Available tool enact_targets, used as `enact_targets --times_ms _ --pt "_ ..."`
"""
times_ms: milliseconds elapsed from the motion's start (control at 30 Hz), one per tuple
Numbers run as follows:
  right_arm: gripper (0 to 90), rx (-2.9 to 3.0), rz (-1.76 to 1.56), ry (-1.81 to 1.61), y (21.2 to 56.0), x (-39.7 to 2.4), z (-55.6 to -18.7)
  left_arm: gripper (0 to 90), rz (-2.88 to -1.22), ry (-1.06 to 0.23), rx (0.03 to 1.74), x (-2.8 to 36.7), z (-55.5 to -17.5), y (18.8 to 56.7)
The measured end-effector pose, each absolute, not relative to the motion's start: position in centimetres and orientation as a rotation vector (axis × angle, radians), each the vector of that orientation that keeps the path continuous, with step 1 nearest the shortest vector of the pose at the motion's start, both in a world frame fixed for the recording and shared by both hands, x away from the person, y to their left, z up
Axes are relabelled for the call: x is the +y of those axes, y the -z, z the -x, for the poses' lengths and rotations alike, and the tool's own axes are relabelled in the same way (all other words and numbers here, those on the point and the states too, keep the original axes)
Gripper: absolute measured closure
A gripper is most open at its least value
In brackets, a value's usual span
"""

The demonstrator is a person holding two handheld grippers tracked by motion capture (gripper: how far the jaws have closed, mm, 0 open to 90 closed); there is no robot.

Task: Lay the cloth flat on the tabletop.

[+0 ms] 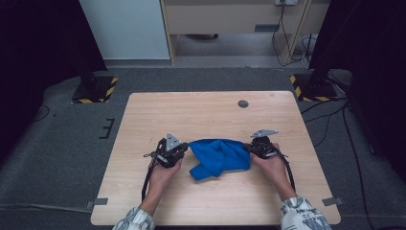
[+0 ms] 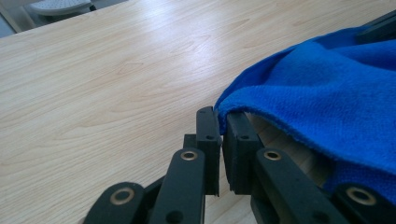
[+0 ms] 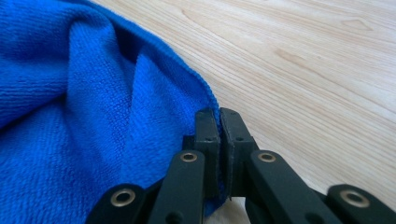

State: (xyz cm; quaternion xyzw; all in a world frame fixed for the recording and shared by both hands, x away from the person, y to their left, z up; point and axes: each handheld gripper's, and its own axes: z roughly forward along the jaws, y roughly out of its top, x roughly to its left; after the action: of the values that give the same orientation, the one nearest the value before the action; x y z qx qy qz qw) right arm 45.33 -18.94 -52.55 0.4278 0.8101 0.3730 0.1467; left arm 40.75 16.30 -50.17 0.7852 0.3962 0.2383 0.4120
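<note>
A blue cloth (image 1: pixel 218 157) lies rumpled on the wooden table (image 1: pixel 206 112), stretched between both grippers. My left gripper (image 1: pixel 184 149) pinches the cloth's left corner; in the left gripper view the gripper (image 2: pixel 221 115) has its jaws pressed together on the edge of the cloth (image 2: pixel 327 98). My right gripper (image 1: pixel 249 147) holds the right corner; in the right gripper view the gripper (image 3: pixel 218 114) is shut with the hem of the cloth (image 3: pixel 84 107) caught between its jaws. A flap of the cloth hangs toward the front at lower left.
A small round grey disc (image 1: pixel 243 103) sits in the tabletop near the far edge. Tape tabs (image 1: pixel 97 201) mark the front corners. Black stands with yellow-striped bases (image 1: pixel 95 89) flank the table on the floor.
</note>
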Motion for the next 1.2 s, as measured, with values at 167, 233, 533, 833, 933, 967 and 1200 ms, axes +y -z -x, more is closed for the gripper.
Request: enact_targets --times_ms 167,233,533,833,933,967,1200 --pt "87.4 2.292 -1.234 -1.116 51.5 -20.4 -44.4 79.3 -1.992 -0.595 1.013 16.3 -41.0 50.6" --pt "87.4 2.301 -1.219 -1.122 51.3 -20.5 -44.0 75.3 -1.992 -0.599 1.015 16.3 -41.0 50.6" --pt "87.3 2.293 -1.206 -1.131 51.2 -20.3 -44.1 67.9 -2.003 -0.612 1.093 18.6 -40.9 50.9" --pt "87.1 2.306 -1.200 -1.122 51.3 -19.9 -44.1 64.4 -1.874 -0.572 1.129 18.8 -41.4 49.8" --pt "86.9 2.300 -1.204 -1.129 51.2 -19.9 -44.1 59.0 -1.930 -0.545 1.090 17.0 -41.5 50.6" --pt "86.8 2.296 -1.201 -1.135 51.2 -20.0 -44.1 57.1 -1.950 -0.544 1.082 16.6 -41.6 50.8" --pt "86.4 2.298 -1.209 -1.144 51.1 -20.1 -44.0 56.5 -2.031 -0.489 1.116 15.6 -42.4 52.7"
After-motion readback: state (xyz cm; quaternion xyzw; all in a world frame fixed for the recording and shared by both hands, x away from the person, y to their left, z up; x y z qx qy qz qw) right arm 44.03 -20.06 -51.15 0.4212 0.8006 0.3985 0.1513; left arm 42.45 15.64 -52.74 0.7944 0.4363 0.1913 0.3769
